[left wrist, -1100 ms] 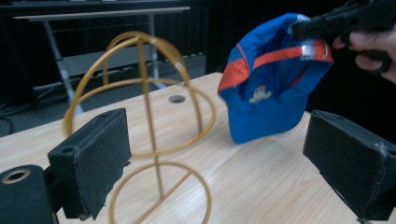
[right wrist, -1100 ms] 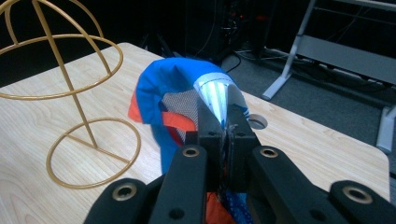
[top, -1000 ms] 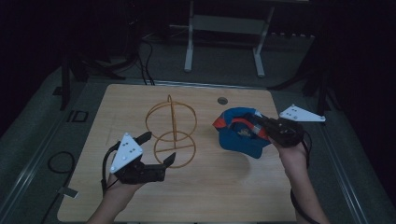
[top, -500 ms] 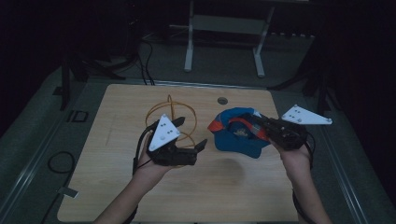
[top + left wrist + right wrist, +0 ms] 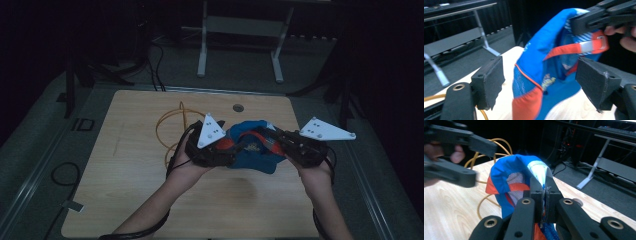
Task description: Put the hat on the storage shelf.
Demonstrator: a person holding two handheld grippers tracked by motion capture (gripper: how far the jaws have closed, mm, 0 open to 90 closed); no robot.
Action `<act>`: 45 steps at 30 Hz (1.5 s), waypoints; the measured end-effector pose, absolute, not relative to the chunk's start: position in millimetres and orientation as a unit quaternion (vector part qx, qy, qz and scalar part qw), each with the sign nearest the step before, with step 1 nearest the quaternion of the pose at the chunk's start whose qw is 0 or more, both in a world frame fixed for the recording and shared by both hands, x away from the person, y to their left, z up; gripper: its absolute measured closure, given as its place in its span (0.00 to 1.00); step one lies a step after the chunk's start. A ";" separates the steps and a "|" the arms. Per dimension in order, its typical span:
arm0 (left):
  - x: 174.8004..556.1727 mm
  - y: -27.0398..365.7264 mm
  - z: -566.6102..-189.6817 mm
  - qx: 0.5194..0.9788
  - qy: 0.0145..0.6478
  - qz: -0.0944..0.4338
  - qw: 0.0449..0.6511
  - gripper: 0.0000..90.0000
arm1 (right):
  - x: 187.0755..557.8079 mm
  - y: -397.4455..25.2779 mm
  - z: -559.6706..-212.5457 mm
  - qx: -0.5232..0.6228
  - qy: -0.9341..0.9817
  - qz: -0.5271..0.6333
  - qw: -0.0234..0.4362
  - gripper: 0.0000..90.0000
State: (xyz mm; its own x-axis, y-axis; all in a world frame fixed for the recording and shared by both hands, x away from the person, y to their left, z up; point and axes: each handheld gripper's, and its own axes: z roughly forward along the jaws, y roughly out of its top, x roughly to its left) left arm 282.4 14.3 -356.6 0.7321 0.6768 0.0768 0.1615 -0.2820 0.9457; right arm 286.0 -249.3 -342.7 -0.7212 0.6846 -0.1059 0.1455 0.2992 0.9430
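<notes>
Right tool [image 5: 543, 195] clamped on crumpled blue-and-orange mesh cap [image 5: 541, 62], left tool [image 5: 544, 82] apart around it, yellow wire frame [image 5: 172, 127] behind

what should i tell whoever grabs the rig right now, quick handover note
Right hand-held gripper: shut on the cap's edge, holding it lifted above the table.
Left hand-held gripper: open, jaws either side of the cap's blue and orange fabric, not yet closed.
Wire stand: on the table behind the left hand-held gripper, nothing on it.
Done: cap picked up on one side.
Left: probably close the left hand-held gripper on the cap; where the cap goes next can't be told, though the stand looks a likely place.
</notes>
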 end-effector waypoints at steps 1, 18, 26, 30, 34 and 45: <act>283.3 13.6 -356.0 0.762 0.275 0.249 0.531 0.31 | 284.3 -248.6 -342.7 0.270 0.766 0.525 0.256 0.97; 299.8 -3.8 -354.0 0.782 0.272 0.231 0.511 0.79 | 275.5 -244.5 -346.0 0.253 0.771 0.529 0.248 0.97; 293.7 -14.5 -353.0 0.783 0.254 0.278 0.495 0.99 | 270.9 -244.2 -350.3 0.254 0.771 0.532 0.242 0.97; 291.1 -17.8 -350.5 0.776 0.251 0.291 0.501 0.99 | 267.3 -244.6 -353.4 0.255 0.770 0.535 0.236 0.97; 285.8 -19.1 -348.5 0.771 0.238 0.304 0.506 0.99 | 261.7 -245.0 -354.2 0.249 0.767 0.544 0.230 0.95; 282.6 -8.3 -345.8 0.760 0.211 0.300 0.537 0.99 | 239.5 -258.3 -350.4 0.225 0.765 0.565 0.211 0.71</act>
State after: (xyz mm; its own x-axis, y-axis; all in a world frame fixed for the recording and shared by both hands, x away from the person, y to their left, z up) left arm 282.6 -8.3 -345.8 0.7313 0.6426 0.2285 -0.0008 -0.3342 0.9425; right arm 239.5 -258.3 -350.4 -0.8099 0.5824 -0.0691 0.1053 0.2602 0.9598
